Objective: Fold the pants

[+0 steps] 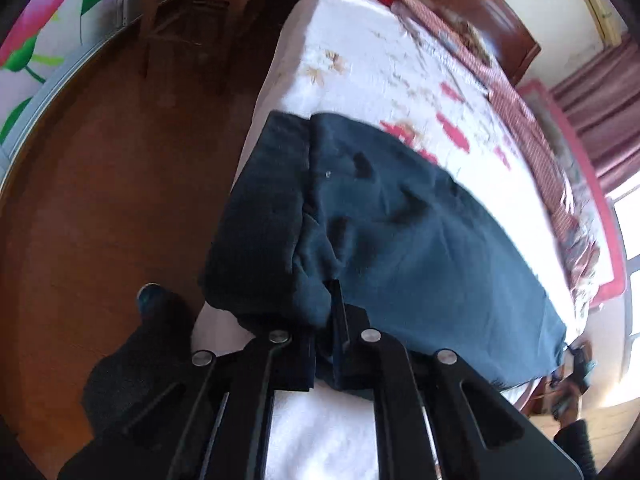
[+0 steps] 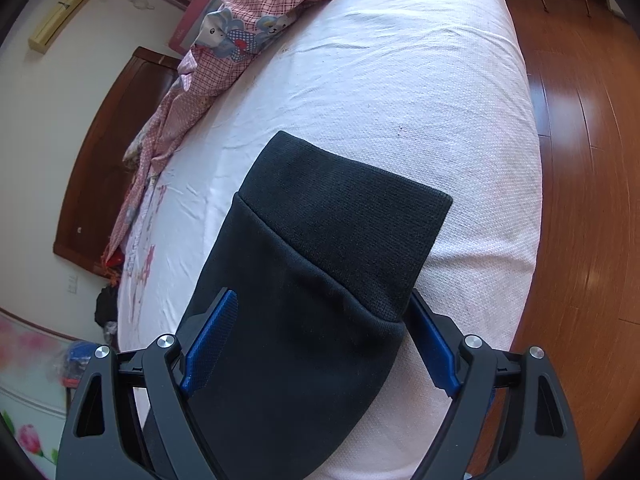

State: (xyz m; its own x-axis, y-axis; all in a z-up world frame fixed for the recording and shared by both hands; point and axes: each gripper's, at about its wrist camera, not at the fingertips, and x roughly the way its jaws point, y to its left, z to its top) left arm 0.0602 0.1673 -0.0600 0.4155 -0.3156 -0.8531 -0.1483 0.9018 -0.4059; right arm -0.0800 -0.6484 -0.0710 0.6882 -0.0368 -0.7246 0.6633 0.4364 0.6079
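Note:
Dark navy pants [image 1: 400,232] lie across the near part of the bed [image 1: 360,40], waist part near the bed's left edge. My left gripper [image 1: 326,320] is shut on a bunched fold of the pants at their near edge. In the right wrist view a pant leg [image 2: 304,320] with its ribbed cuff [image 2: 348,216] lies on the white sheet [image 2: 400,80]. My right gripper [image 2: 320,320] is open, its blue pads [image 2: 212,340] on either side of the leg, just behind the cuff.
A pink checked blanket [image 2: 192,92] and pillows are bunched along the far side of the bed by the wooden headboard [image 2: 104,152]. Wooden floor [image 1: 120,180] runs beside the bed, with a wooden chair [image 1: 200,4]. The person's dark shoe [image 1: 160,304] stands on the floor.

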